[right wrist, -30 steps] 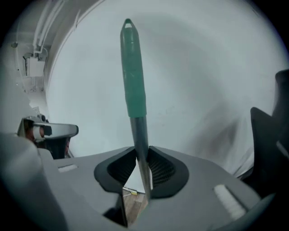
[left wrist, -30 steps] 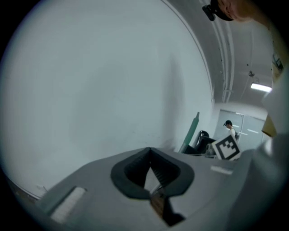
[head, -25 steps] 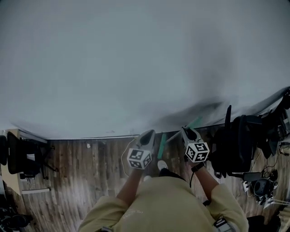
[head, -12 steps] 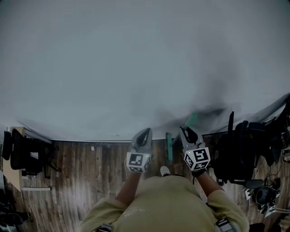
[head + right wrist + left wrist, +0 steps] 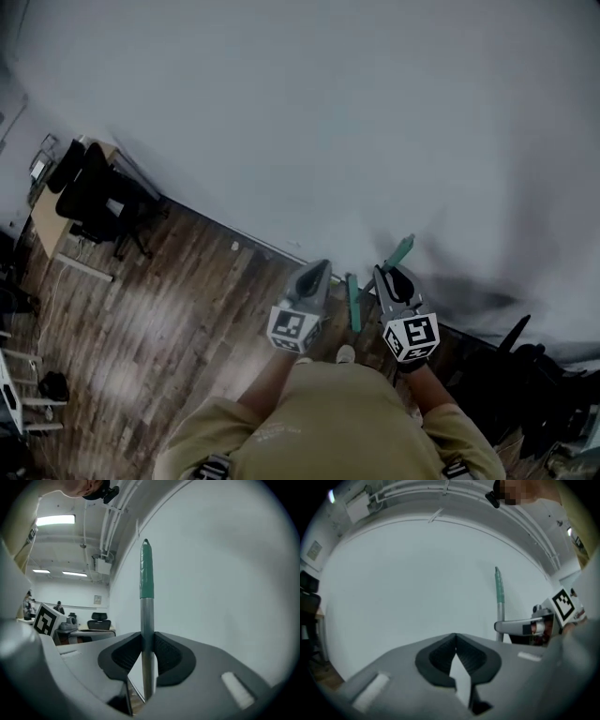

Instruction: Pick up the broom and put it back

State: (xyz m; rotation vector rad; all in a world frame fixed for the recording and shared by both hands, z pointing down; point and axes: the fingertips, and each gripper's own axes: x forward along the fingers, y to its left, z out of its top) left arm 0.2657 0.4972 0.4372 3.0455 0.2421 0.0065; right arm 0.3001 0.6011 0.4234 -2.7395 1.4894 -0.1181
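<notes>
The broom has a metal pole (image 5: 148, 620) with a green grip (image 5: 146, 571) at its top. It stands upright in front of the white wall, and my right gripper (image 5: 148, 641) is shut on the pole just under the grip. In the head view the green grip (image 5: 402, 250) sticks up past the right gripper (image 5: 392, 278), and a green lower part of the broom (image 5: 353, 302) shows between my hands. My left gripper (image 5: 312, 277) is beside it on the left, apart from the broom. Its jaws (image 5: 455, 639) are shut on nothing. From there the broom pole (image 5: 499, 592) and the right gripper (image 5: 520, 626) show at the right.
A white wall (image 5: 309, 122) fills the space ahead, meeting the wooden floor (image 5: 159, 319) along a baseboard. A desk with a black chair (image 5: 89, 192) stands far left. More dark chairs (image 5: 530, 375) stand at the right. My shoe (image 5: 345, 354) is below the grippers.
Both grippers rose and swung along the wall, the right one carrying the broom. The head view turned, so the desk and chair at the left now sit higher.
</notes>
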